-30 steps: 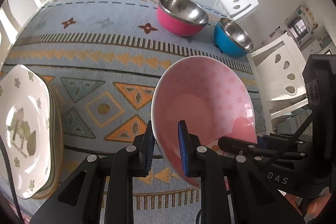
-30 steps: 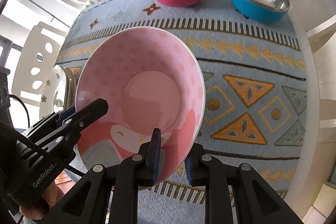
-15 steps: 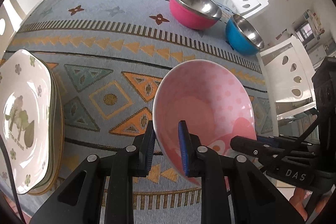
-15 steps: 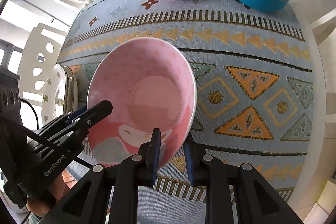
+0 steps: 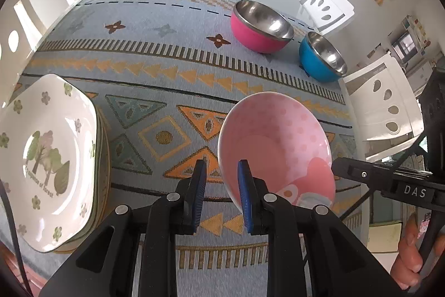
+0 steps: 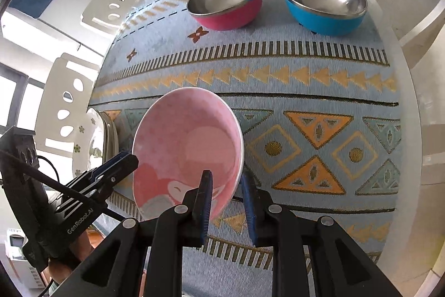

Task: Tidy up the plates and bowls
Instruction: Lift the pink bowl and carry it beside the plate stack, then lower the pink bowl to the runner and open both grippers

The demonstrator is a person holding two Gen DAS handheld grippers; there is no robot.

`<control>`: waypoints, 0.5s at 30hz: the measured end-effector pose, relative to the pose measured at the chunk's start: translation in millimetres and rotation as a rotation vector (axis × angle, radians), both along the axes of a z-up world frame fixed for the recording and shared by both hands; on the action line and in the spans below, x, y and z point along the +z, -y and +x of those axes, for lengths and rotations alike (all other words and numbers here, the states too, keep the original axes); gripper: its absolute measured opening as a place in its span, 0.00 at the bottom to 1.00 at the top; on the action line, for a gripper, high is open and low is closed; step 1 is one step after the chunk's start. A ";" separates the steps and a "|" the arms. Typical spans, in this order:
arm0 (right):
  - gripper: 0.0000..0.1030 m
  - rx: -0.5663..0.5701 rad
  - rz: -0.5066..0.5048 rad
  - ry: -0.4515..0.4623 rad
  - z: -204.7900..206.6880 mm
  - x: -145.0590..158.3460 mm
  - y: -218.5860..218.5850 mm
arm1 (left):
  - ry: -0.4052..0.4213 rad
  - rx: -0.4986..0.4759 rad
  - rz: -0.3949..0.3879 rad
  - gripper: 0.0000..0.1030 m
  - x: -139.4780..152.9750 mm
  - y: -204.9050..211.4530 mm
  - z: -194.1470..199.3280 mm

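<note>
Between my left pads [image 5: 198, 196]: rim of the pink bowl [image 5: 275, 146], straddled loosely; left gripper [image 5: 221, 196] parted.
Left view alone: plate stack [image 5: 47, 157] face-on, near the bowl.
Right view: right gripper [image 6: 226, 202] parted around the opposite rim, probably steadying the set-down on the cloth [image 6: 319, 80].
Right view alone: plates edge-on.

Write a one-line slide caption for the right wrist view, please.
Both grippers flank a tilted pink ceramic bowl above the patterned cloth.
</note>
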State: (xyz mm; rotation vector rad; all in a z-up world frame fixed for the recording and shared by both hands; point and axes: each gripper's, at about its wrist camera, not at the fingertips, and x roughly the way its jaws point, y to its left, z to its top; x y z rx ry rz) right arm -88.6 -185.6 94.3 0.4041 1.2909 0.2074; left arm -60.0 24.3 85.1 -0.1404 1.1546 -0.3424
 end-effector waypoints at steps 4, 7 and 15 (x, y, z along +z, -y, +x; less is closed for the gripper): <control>0.21 0.005 0.006 0.003 -1.3 3.8 5.3 | 0.016 -0.003 0.006 0.20 6.7 1.2 -1.6; 0.21 0.008 0.011 0.019 -1.8 9.2 7.8 | 0.036 -0.003 -0.001 0.20 15.4 1.2 -1.6; 0.21 -0.017 0.112 0.224 -4.8 64.5 25.9 | 0.136 -0.079 0.020 0.20 65.8 23.2 -0.9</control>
